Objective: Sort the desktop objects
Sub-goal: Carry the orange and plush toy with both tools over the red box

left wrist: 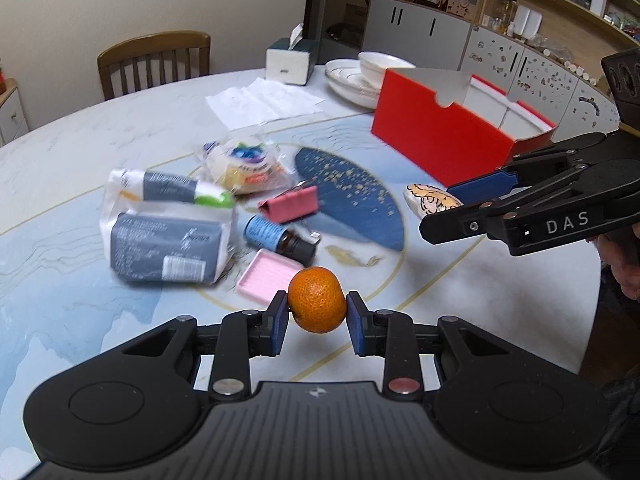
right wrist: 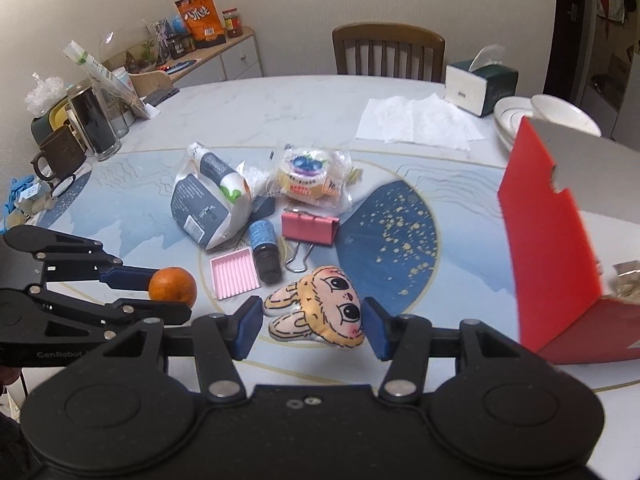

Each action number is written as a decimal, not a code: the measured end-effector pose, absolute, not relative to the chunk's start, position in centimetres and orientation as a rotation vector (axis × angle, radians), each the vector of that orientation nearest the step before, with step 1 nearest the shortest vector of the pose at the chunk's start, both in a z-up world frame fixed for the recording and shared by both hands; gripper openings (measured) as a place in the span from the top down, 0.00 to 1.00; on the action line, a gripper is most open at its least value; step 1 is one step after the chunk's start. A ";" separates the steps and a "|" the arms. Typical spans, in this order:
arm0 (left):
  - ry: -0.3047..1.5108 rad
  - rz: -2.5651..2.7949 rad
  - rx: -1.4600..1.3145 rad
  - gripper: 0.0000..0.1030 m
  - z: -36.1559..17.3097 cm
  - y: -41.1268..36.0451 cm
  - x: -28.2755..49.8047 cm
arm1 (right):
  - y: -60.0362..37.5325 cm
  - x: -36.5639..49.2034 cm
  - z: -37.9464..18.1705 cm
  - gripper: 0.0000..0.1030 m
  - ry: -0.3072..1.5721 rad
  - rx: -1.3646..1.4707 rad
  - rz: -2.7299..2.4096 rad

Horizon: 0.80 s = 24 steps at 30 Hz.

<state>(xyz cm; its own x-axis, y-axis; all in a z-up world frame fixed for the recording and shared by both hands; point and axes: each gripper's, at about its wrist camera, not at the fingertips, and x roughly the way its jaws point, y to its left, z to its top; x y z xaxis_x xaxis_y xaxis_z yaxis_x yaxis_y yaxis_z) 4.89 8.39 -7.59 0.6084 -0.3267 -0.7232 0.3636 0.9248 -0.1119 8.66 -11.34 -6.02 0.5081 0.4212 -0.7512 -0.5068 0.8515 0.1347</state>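
My left gripper [left wrist: 317, 316] is shut on an orange mandarin [left wrist: 317, 299] and holds it above the table; it also shows in the right wrist view [right wrist: 173, 285]. My right gripper [right wrist: 312, 328] is open, its pads on either side of a flat cartoon plush face [right wrist: 320, 312], which also shows in the left wrist view [left wrist: 430, 199]. A red box [left wrist: 440, 136] stands open at the right. In the middle lie a pink binder clip [right wrist: 310, 227], a blue-labelled bottle [right wrist: 264, 250], a pink tray [right wrist: 236, 274], a grey-white bag [right wrist: 208, 204] and a wrapped snack [right wrist: 310, 178].
A tissue box [right wrist: 478, 84], paper napkins [right wrist: 416, 122] and stacked white plates with a bowl [right wrist: 560, 114] sit at the far side. Jars, a dark mug [right wrist: 60, 156] and clutter line the left edge. A wooden chair [right wrist: 388, 50] stands behind the table.
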 end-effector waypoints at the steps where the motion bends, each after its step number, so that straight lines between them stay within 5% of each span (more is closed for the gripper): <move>1: 0.821 -0.403 0.048 0.71 -7.3 8.2 4.9 | -11.7 8.6 -5.6 0.49 0.867 -0.107 0.561; 24: 0.674 -0.546 0.144 0.71 -0.7 -6.1 9.3 | -25.2 11.0 0.5 0.49 0.718 -0.068 0.486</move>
